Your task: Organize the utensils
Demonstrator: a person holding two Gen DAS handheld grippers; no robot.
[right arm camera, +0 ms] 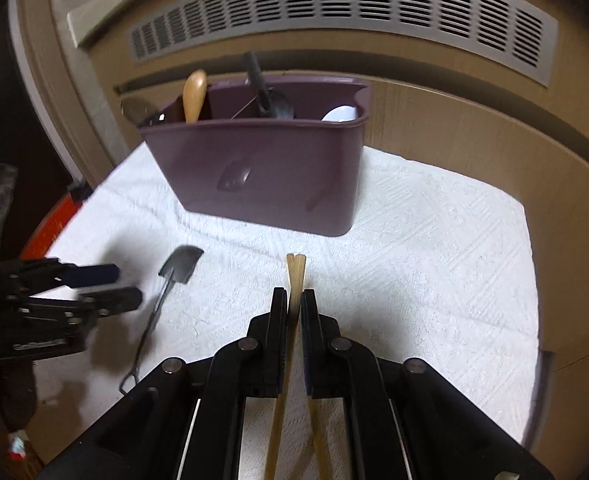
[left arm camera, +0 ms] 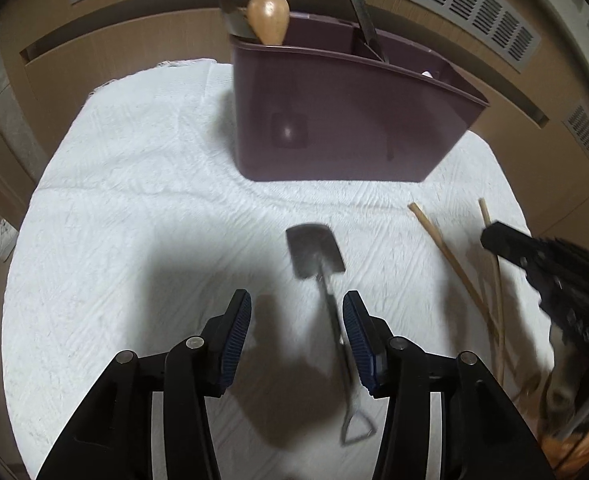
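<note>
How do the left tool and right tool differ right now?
The left tool is open, nothing pressed between its pads; the right tool is shut on the wooden chopsticks. The left tool hangs over the small shovel-shaped spoon lying on the white cloth, its handle between the fingers; the right tool already has its item. Both point toward the purple caddy.

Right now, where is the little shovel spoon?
The shovel spoon lies flat on the white towel, in front of the purple caddy, between the open left tool fingers.
</note>
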